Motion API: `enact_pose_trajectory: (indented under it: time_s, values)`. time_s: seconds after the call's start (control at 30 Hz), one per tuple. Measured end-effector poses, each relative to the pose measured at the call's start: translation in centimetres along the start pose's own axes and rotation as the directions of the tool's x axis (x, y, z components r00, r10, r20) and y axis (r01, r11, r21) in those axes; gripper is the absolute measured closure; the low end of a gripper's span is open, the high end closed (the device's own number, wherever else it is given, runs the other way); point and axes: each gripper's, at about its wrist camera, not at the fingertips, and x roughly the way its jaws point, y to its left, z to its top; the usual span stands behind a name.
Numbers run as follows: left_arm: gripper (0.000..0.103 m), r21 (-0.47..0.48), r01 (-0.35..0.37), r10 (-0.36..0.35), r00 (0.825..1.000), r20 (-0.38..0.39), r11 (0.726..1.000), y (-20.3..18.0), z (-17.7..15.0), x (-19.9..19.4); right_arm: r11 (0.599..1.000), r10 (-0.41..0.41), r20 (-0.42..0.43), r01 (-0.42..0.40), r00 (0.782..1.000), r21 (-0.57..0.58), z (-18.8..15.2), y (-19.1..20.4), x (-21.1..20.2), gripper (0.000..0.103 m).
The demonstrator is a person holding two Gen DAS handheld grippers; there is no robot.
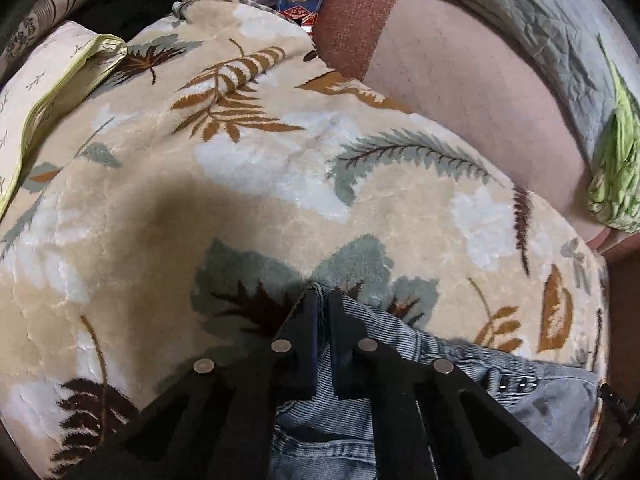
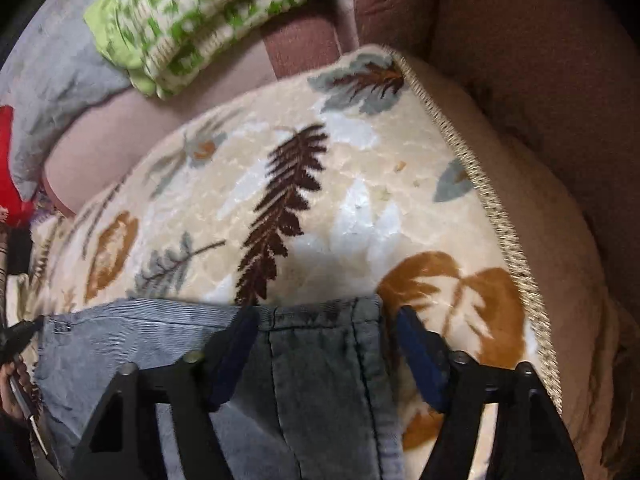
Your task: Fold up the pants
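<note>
The denim pants [image 1: 472,376] lie on the leaf-patterned blanket [image 1: 248,184] near its fringed edge. The left claw [image 1: 323,300] is pressed together, pinching a fold of the pants at one corner. The right claw [image 2: 326,324] is spread wide, its fingers [image 2: 420,352] straddling the pants' other corner without gripping.

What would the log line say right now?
left gripper: shut on jeans | right gripper: open over jeans edge | surface: leaf blanket
</note>
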Motion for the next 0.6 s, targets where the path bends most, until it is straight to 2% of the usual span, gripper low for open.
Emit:
enact_pose_trajectory:
  time_s: [0.03, 0.07, 0.1, 0.17, 0.4, 0.6]
  values:
    - [0.1, 0.011, -0.011, 0.011, 1.0, 0.003, 1.0, -0.3, 0.0, 0.1, 0.999, -0.036, -0.03, 0.036, 0.999, -0.012, 0.1, 0.3, 0.9, 0.06]
    - [0.1, 0.023, -0.022, 0.022, 1.0, 0.006, 1.0, -0.5, -0.1, 0.1, 0.997, -0.071, -0.046, 0.07, 0.996, -0.014, 0.2, 0.3, 1.7, 0.067]
    - [0.101, 0.04, -0.035, 0.034, 0.999, 0.008, 0.999, -0.8, 0.0, 0.2, 0.996, -0.083, -0.05, 0.083, 0.995, -0.011, 0.2, 0.2, 2.0, 0.07]
    - [0.101, 0.054, -0.043, 0.043, 0.999, 0.014, 0.998, -1.1, 0.1, 0.0, 0.995, -0.101, -0.046, 0.1, 0.994, -0.013, 0.4, 0.1, 1.9, 0.085]
    - [0.101, 0.017, 0.037, -0.039, 0.996, 0.083, 0.999, -0.7, 0.7, -3.8, 0.994, -0.11, 0.049, 0.11, 0.993, -0.016, 0.7, 0.3, -1.7, 0.085]
    - [0.101, 0.035, 0.131, -0.135, 0.974, 0.182, 0.991, -1.1, 0.3, -11.0, 0.997, -0.075, 0.163, 0.073, 0.984, 0.017, 0.5, 0.9, -6.9, 0.085]
